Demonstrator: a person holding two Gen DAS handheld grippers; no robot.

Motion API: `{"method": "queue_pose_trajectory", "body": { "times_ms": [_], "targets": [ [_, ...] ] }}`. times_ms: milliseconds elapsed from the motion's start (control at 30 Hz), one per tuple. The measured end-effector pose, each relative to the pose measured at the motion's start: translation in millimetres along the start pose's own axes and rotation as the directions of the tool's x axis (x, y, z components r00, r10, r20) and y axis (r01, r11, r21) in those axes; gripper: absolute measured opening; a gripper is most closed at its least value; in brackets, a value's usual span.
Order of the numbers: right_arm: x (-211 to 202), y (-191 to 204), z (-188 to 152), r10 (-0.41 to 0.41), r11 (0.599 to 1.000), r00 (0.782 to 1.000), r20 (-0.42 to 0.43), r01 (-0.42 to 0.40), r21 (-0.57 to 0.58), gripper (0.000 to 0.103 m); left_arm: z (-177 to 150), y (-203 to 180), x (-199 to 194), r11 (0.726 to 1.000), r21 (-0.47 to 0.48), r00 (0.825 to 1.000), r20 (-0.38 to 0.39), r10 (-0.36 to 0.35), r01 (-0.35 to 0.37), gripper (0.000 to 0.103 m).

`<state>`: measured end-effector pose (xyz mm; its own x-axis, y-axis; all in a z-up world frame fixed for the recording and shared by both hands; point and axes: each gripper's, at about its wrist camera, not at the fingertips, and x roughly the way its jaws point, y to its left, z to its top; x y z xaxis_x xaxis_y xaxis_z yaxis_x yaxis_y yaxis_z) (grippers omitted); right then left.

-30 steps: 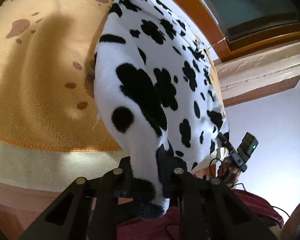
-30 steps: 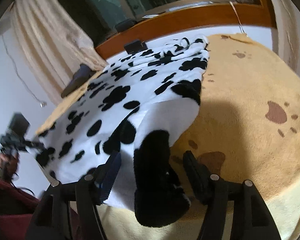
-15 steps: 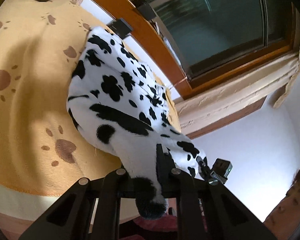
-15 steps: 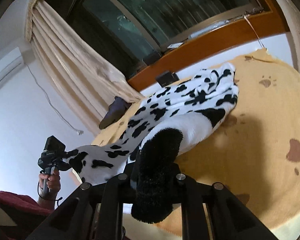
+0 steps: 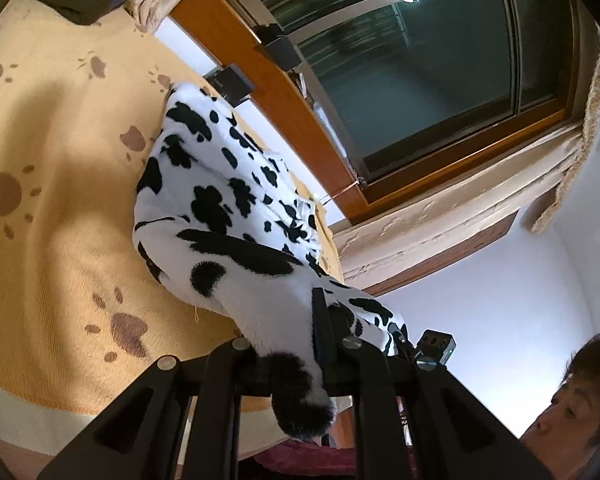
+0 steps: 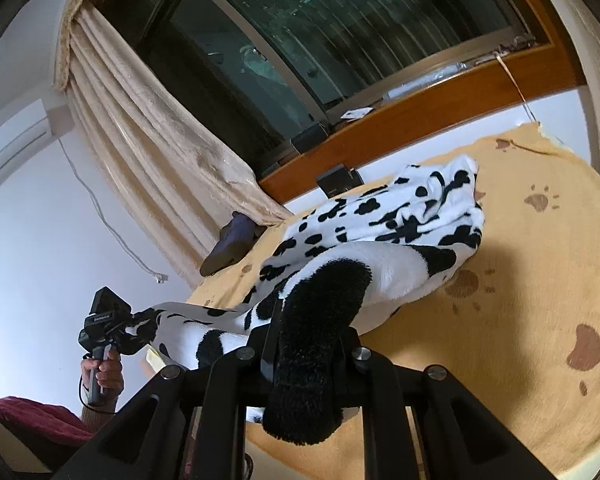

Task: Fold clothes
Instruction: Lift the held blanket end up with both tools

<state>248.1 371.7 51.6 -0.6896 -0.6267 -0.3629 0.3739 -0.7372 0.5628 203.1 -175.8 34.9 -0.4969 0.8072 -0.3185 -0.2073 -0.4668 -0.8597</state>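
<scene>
In the left wrist view, the yellow paw-print blanket [image 5: 52, 216] fills the left; the cow-print garment [image 5: 220, 216] runs from centre to bottom centre, where the left gripper [image 5: 296, 344] clenches its edge. The right gripper [image 6: 312, 344], its jaws just closed, grips a black cuff at bottom centre.

We see fleece garment [image 5: 220, 208] on blanket [image 5: 52, 208], window [image 5: 400, 72] behind; near end betw. left gripper [image 5: 288, 344] & right gripper [image 6: 304, 344].

- Left gripper [image 5: 288, 344]: jaws clamped on a black-tipped end of the fleecy white, black-spotted garment [image 5: 220, 216].
- Right gripper [image 6: 308, 332]: jaws just closed, pinching the garment's other black end.
</scene>
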Motion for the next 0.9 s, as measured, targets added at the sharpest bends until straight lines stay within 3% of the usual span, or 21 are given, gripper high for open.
{"method": "queue_pose_trajectory", "body": {
  "times_ms": [433,900],
  "targets": [
    [7.4,7.7,2.3,-0.028,0.999,1.0,-0.001,0.028,-0.027,0.016,6.7,11.9,4.1,1.0,-0.03,1.0,0.004,-0.001,0.001,0.015],
    [21.8,9.6,29.4,-0.055,0.997,0.998,0.043,0.057,-0.046,0.016,40.6,0.5,16.4,1.0,-0.01,1.0,0.024,0.003,-0.003,0.015]
  ]
}}
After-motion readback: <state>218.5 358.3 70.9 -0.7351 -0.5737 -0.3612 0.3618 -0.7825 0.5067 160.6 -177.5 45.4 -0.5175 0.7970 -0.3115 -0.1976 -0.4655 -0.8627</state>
